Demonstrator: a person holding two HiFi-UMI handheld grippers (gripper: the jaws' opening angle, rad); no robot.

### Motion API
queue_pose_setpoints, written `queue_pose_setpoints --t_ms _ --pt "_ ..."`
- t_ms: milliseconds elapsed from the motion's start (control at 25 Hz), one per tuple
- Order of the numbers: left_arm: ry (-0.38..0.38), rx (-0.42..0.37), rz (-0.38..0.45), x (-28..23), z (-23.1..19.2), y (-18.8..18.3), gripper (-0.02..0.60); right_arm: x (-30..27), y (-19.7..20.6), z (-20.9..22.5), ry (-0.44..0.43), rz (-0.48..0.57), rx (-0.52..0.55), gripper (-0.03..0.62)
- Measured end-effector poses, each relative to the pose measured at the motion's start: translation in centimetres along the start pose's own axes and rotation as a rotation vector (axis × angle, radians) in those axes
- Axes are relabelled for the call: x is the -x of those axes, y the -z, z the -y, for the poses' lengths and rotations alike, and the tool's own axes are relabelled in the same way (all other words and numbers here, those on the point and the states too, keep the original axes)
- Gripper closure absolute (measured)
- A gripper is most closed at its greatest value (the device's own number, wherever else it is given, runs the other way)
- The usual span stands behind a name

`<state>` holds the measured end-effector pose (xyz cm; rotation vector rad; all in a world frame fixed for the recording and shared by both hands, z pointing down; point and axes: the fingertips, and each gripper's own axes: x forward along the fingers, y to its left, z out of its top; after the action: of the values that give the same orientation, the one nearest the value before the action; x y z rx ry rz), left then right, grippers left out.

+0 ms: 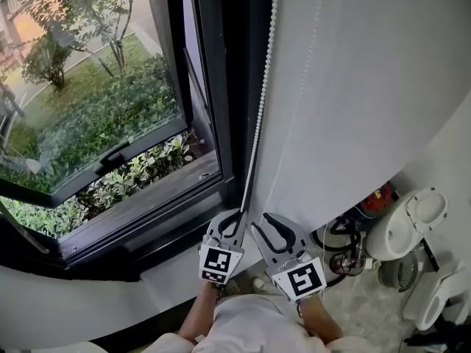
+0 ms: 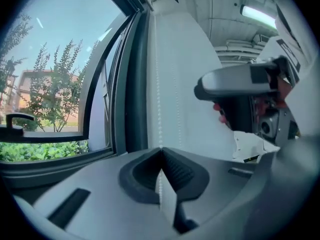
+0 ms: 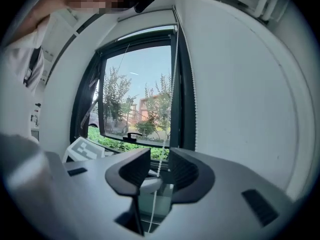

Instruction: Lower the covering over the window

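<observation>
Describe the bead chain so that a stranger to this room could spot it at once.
Find the dark window frame and the white blind to its right. Where they meet hangs the white bead chain. Unlike the flat blind and solid frame, it is a thin string of tiny balls, pinched in the shut left tool.

My head camera looks steeply down at the window (image 1: pixel 96 109), the blind (image 1: pixel 368 87) and both claws. The camera on my left claw (image 1: pixel 234 218) looks along its jaws, close to the blind. The one on my right claw (image 1: pixel 263 223) faces the window. All three see the cord (image 1: pixel 259 116). Each claw camera sees a bit of the other claw.
</observation>
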<state>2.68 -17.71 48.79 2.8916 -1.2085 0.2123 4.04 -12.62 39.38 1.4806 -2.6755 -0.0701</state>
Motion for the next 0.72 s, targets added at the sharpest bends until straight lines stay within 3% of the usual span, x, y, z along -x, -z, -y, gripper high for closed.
queue_pose_setpoints --t_ms 160,280,480,720 --pt "-0.001 0.004 -0.004 1.6 0.9 0.3 0.568 -0.2 -2.5 -1.1 -0.07 0.028 0.012 0.445" --pt "0.008 0.014 0.002 2.4 1.7 0.6 0.568 -0.5 -5.1 -1.3 -0.079 0.099 0.001 0.447" --pt "0.014 0.043 0.021 3.9 3.0 1.1 0.568 -0.7 -6.5 -1.1 -0.102 0.102 0.069 0.454" --pt "0.042 0.059 0.028 5.0 4.2 1.4 0.568 -1.0 -8.5 -1.5 -0.147 0.146 0.059 0.465"
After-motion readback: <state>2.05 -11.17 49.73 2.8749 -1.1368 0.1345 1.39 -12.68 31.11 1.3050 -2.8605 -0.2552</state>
